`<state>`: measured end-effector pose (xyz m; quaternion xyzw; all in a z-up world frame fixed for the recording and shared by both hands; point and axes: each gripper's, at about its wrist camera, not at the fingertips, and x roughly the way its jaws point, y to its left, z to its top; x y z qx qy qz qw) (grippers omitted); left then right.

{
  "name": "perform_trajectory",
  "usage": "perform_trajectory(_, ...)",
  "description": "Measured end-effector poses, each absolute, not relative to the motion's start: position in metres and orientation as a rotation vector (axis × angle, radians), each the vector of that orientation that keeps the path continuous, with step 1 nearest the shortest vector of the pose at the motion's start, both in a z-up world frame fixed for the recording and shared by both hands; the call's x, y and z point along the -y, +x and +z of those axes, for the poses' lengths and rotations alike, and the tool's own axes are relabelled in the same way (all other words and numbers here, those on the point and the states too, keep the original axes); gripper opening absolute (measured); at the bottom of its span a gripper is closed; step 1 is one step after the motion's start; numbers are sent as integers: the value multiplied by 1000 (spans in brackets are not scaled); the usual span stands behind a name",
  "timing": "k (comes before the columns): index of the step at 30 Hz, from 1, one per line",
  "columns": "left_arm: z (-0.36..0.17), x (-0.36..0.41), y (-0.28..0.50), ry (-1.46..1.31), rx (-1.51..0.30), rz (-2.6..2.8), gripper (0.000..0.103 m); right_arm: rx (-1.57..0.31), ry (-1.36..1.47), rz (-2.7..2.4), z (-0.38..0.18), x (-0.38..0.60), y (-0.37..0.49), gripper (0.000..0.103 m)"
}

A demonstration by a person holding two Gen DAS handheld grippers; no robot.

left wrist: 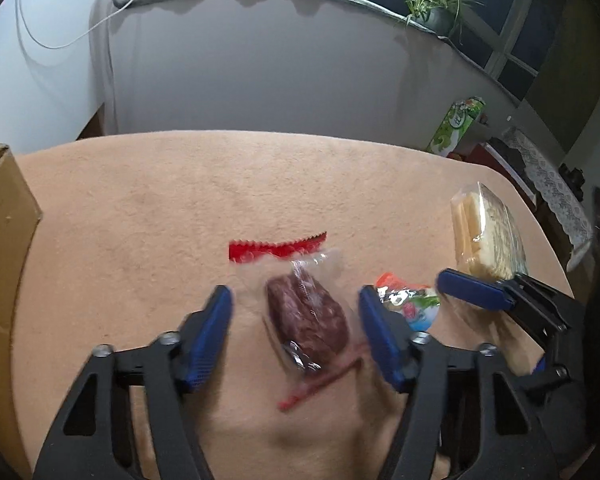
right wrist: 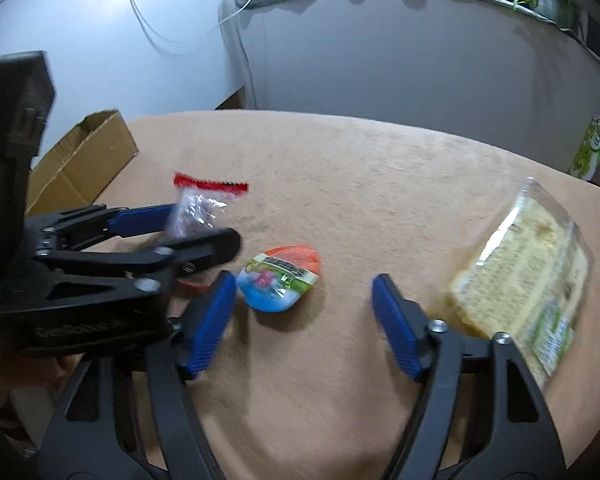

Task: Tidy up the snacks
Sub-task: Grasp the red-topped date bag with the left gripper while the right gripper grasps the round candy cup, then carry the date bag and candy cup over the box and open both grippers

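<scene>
The left tongs (left wrist: 296, 330) are open around the dark snack (left wrist: 306, 320) on the surface (left wrist: 180, 200). The right tongs (right wrist: 304, 320) are open, holding nothing, near the small snack (right wrist: 278, 282).

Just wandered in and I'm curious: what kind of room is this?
Probably a living room at home: a table under a peach cloth, a potted plant on the sill by dark windows, and a cardboard box beside the table.

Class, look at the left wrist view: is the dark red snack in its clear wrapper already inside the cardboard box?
No. The dark red snack lies on the tan table cover, between the left gripper's open fingers, apart from the cardboard box.
</scene>
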<state>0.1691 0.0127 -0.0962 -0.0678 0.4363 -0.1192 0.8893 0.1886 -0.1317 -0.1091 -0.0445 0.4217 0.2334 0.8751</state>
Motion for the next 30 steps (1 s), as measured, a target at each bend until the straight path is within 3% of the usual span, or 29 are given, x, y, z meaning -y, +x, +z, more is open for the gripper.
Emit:
perform_trajectory(1,-96,-17,166,-151,-904,-254,52,-877,-95,488,-109,129,190,65)
perform_trajectory(3,-96,-20,165,-156,-900,-265,48,-878,-102,503,-109,125,191,48)
perform_trajectory(8,-96,-28,155,-171,-872,-277,35,-868,-135,506,-108,121,185,31)
perform_trajectory(9,-95,-29,155,-179,-868,-282,31,-864,-138,504,-108,119,184,30)
perform_trajectory(18,-85,-41,131,-225,-801,-295,31,-809,-111,482,-94,129,165,30)
perform_trajectory(30,-22,-41,86,-188,-648,-317,31,-642,-105,452,-20,142,113,30)
